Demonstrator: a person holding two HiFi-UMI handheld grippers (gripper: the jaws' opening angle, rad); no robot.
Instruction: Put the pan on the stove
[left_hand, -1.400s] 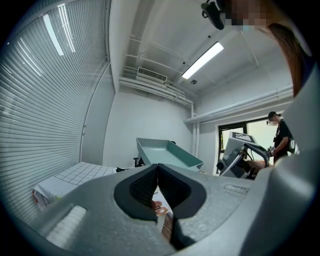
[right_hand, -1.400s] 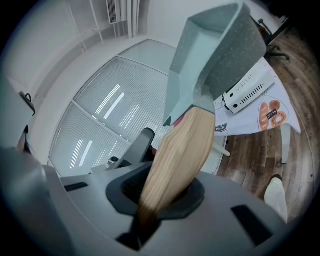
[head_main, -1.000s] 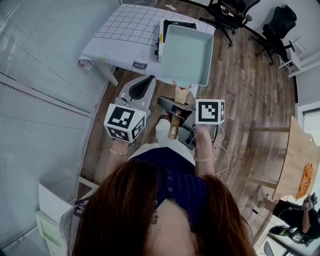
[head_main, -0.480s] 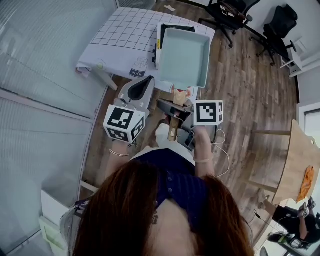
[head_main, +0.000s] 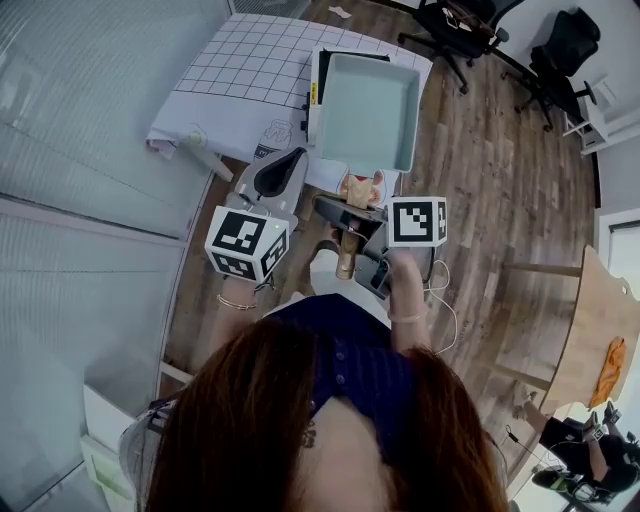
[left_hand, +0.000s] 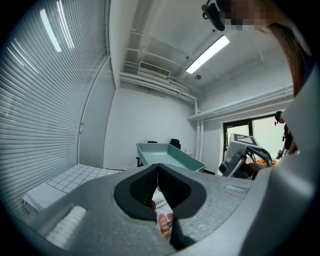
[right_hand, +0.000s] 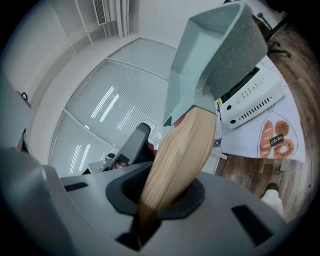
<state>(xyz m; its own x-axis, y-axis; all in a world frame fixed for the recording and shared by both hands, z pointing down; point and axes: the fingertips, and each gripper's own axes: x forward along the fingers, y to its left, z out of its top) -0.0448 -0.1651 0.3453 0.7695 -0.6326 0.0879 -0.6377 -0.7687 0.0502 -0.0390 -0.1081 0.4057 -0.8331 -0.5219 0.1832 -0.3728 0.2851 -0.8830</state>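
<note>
Clamped on the handle (right_hand: 180, 155) of the pan (head_main: 367, 112), the right gripper (head_main: 347, 212) is carrying it further up-frame over the stove (right_hand: 250, 102), while the left gripper (head_main: 281, 176) is riding alongside, jaws closed on nothing

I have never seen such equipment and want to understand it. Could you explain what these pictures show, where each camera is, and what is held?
There is no robot: a person holds a two-jaw tool, a gripper, in each hand. The head view looks down from the person's head; the other two views come from a camera on each gripper. The right gripper is shut on the wooden handle of a pale green square pan, held in the air. The left gripper is shut and empty. Ahead lies a white gridded mat with the stove on it, below the pan.
</note>
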